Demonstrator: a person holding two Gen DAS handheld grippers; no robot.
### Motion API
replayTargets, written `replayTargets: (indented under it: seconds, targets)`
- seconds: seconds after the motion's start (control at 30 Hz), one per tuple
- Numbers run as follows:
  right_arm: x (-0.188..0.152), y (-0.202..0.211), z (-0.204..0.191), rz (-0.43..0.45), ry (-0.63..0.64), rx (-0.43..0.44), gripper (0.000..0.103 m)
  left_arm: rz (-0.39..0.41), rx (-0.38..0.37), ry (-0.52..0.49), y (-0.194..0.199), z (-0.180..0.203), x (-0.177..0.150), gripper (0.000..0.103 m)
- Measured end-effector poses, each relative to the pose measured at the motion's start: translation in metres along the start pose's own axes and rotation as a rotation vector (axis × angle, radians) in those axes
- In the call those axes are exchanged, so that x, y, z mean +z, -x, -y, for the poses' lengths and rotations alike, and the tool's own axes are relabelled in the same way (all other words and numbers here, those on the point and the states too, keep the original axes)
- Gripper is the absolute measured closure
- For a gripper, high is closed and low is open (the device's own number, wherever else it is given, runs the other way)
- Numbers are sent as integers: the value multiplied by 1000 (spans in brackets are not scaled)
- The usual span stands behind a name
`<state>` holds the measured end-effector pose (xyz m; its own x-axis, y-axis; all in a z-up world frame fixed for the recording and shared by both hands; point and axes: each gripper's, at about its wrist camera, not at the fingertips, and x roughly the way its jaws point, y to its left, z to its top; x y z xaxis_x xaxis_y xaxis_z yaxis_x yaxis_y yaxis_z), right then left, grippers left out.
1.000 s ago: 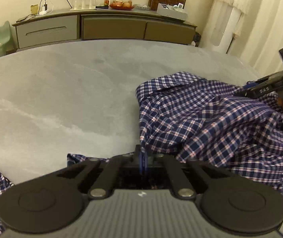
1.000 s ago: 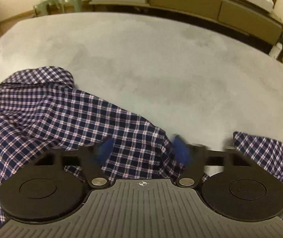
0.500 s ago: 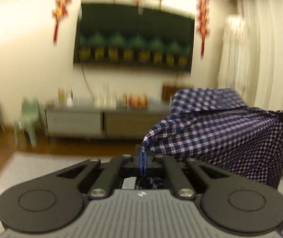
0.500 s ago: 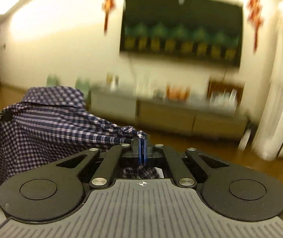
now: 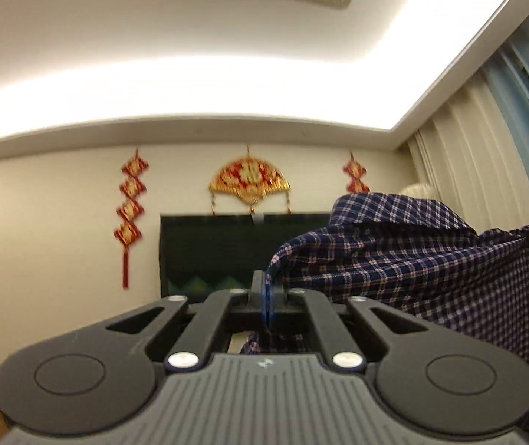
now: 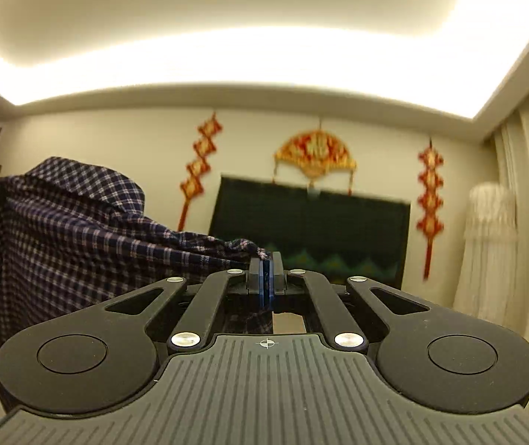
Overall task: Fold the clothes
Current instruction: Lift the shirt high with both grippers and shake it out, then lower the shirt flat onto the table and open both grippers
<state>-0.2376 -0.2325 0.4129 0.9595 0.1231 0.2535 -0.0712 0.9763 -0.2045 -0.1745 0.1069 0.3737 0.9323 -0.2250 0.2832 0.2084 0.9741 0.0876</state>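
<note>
Shirt (image 5: 431, 259) hangs in the air at three o'clock, one corner pinched by the left hand-held gripper (image 5: 266, 289). Opposite view: right hand-held gripper (image 6: 265, 270) nips another corner, cloth sagging toward nine o'clock. Probably spreading it out; laying it flat comes next.

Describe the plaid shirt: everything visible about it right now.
The plaid shirt is thin woven cloth, navy with white and reddish check lines. It hangs in the air, stretched between the two grippers: the left gripper is shut on one bunched edge, the right gripper on another. Its collar humps up above the taut span, and the body drapes downward below. Its lower end is out of view.
</note>
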Motion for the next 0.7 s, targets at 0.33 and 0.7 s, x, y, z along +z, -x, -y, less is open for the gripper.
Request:
replayTargets:
  seconds: [0.33,0.7]
  targets:
    - [-60,-114,-22,-131,-1,25,103,-156,100,-37,-128,1,-64,101]
    - [-428,-436,-52,-721,9,39,102,-762,230,-165,-403,-28,-445,101]
